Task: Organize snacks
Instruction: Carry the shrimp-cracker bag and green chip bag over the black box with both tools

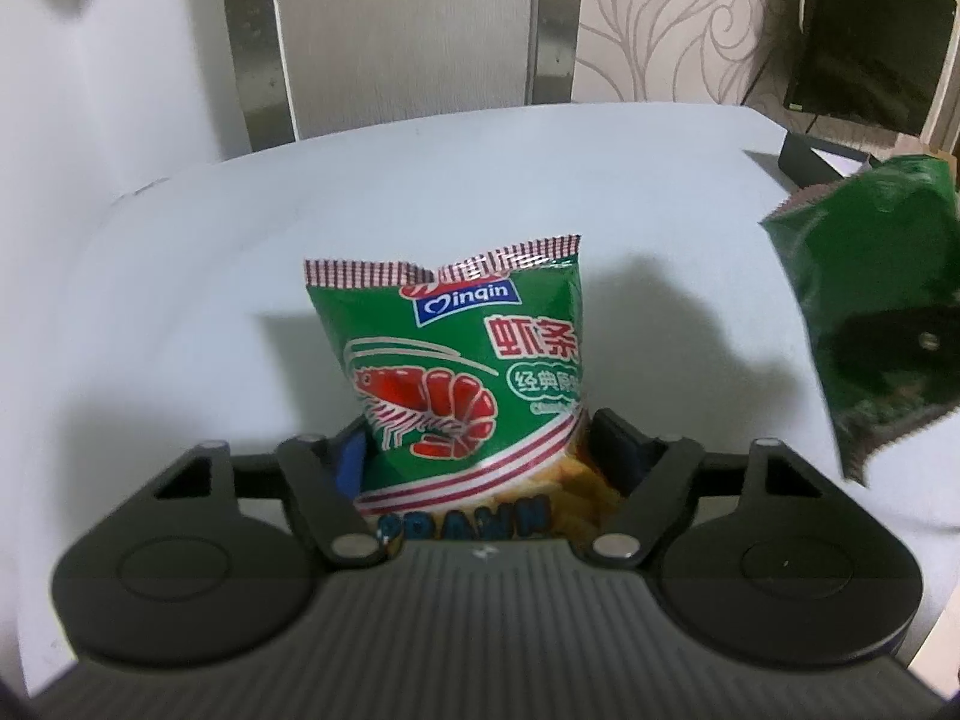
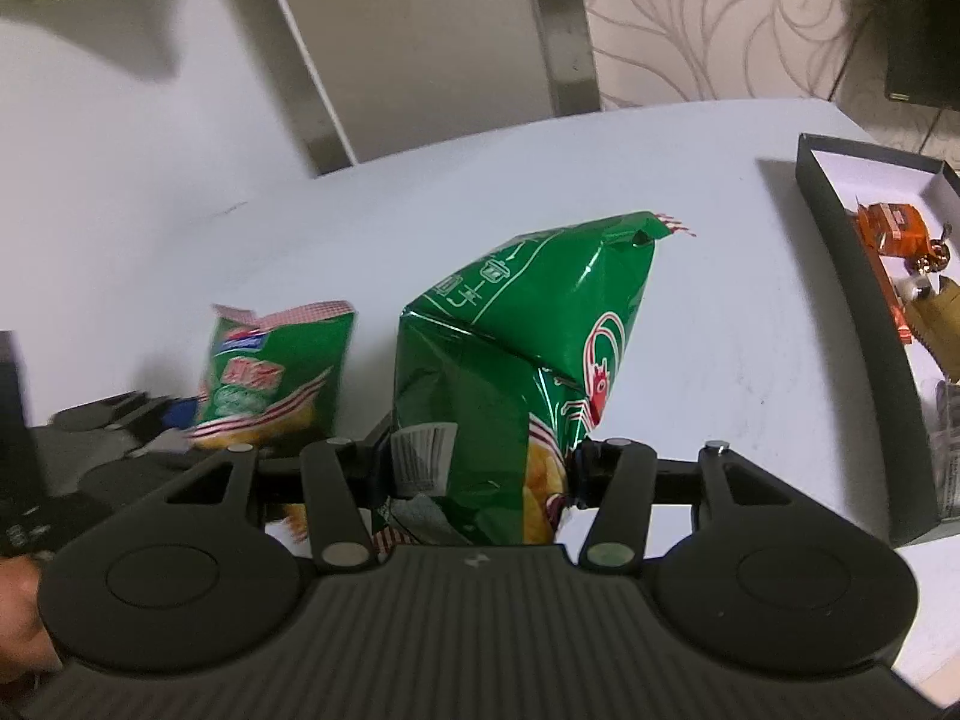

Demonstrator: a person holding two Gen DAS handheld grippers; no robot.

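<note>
Between each claw's jaws, a prawn-snack bag [image 1: 462,372] [image 2: 510,372].

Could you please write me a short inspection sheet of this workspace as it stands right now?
Surface: white table, bare in the middle.
Job's things: two green prawn-cracker bags; small bag upright in the left gripper, crumpled bag in the right gripper; black box at the table's right edge holds an orange packet and other small items too unclear to name.
Clutter: nothing seen on the table beyond these.
Grippers: left gripper shut on the small bag; right gripper shut on the crumpled bag.
Cables: white cord runs down the chair back.
Surroundings: chair behind the table, patterned wallpaper, dark device at far right.
</note>
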